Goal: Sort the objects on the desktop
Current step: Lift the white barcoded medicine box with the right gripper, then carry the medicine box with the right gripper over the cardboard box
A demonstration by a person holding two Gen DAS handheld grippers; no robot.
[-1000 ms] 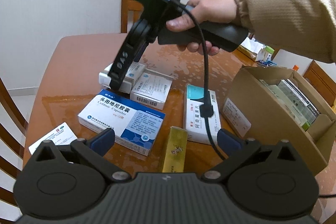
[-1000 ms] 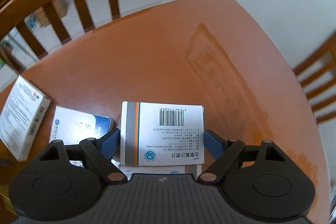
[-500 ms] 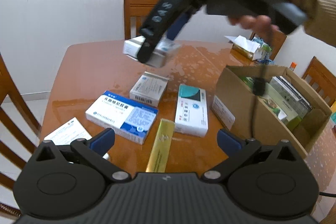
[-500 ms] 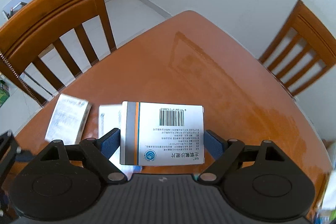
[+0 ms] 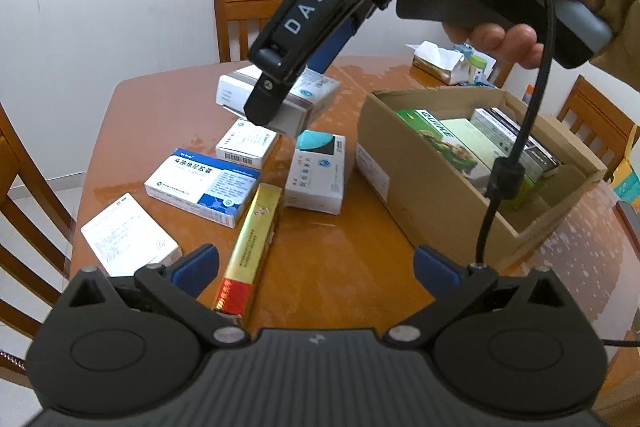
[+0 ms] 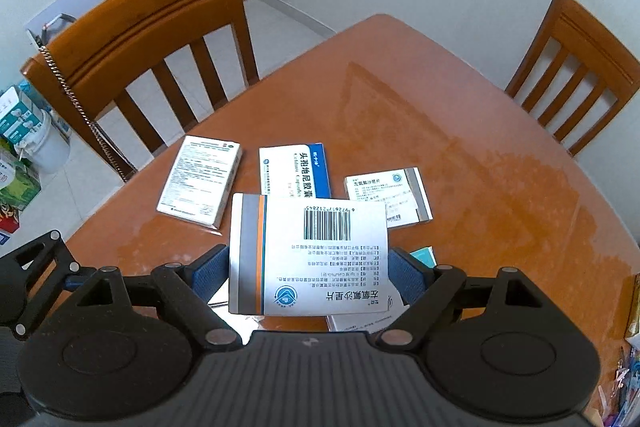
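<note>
My right gripper [image 6: 309,269] is shut on a white medicine box [image 6: 308,255] with a grey and orange stripe and a barcode, held in the air above the table. In the left wrist view that same white medicine box [image 5: 316,93] hangs over the table's middle under the right gripper [image 5: 280,99], gripped by a person's hand. My left gripper [image 5: 316,263] stands open low over the table's near edge, nothing between its fingers. On the table lie a blue-and-white box [image 5: 200,185], a small white box [image 5: 246,143], a teal-topped box [image 5: 318,171], a gold stick pack [image 5: 250,247] and a white box [image 5: 128,235].
A cardboard box [image 5: 436,203] with several packs inside stands at the right. A tissue pack [image 5: 436,61] and small bottles lie at the table's far right. Wooden chairs [image 6: 136,39] surround the orange table [image 6: 480,163]. A black cable [image 5: 516,155] hangs over the cardboard box.
The right gripper has lifted the white medicine box off the pile and carried it up and toward the right. My left gripper has drawn back a little and stayed open.
</note>
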